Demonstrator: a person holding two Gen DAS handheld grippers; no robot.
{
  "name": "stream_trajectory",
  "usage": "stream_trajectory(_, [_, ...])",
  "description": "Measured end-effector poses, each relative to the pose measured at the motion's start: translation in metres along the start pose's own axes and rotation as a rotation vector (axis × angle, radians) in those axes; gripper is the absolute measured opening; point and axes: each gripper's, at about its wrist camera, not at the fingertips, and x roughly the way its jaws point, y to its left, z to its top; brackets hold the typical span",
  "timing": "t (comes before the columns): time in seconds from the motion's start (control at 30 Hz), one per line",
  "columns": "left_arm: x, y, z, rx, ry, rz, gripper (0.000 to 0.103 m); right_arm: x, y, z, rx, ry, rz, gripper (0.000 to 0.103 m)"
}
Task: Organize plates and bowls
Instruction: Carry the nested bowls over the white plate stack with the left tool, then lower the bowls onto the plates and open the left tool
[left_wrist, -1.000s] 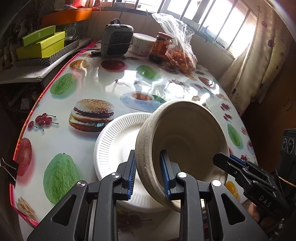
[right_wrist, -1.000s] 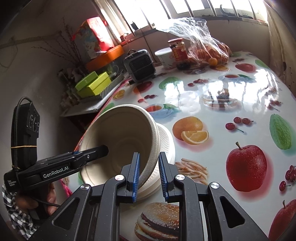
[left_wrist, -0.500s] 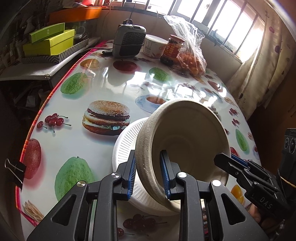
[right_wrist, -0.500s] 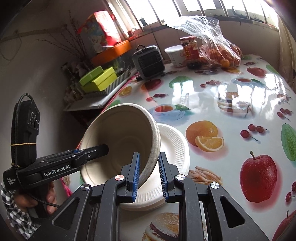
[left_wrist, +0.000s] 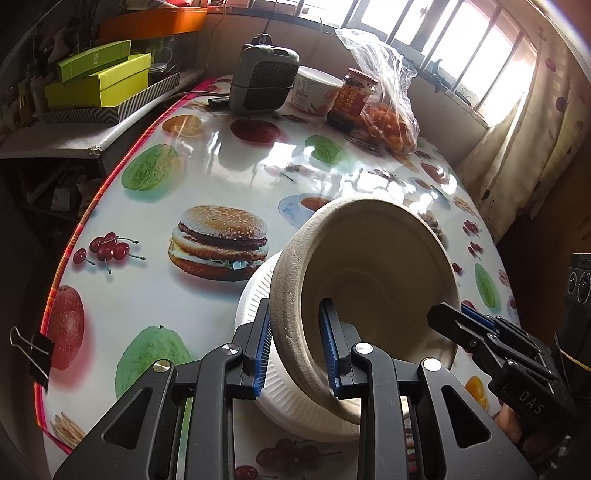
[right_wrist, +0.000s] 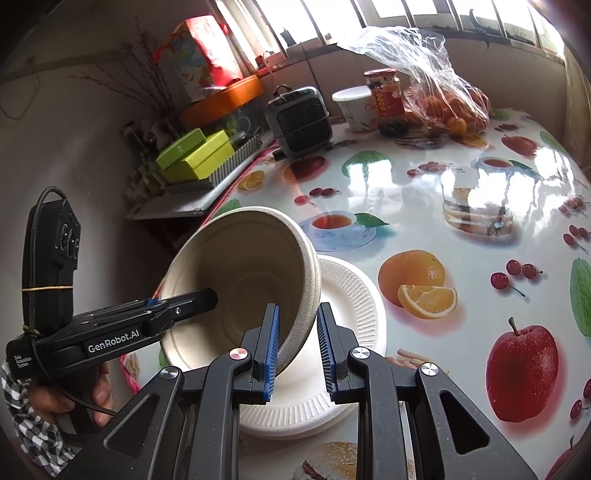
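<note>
Both hand-held grippers, left and right, still clamp the tilted bowl's opposite rims; bowl and plate now farther from counter's near edge.

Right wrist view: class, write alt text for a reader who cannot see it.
Two claws grip opposite rims of a tilted beige bowl above white plates: the right claw from below, the left claw from the left. They are over a fruit-print table.
</note>
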Motion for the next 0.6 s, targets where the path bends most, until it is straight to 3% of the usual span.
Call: stream_trajectory(0.6, [0.0102,-0.0023,0.0025,-0.005,0.030,-0.009,0.026,0.0060,-0.0102,0.0009,0.035,0.036,-0.012,0.022])
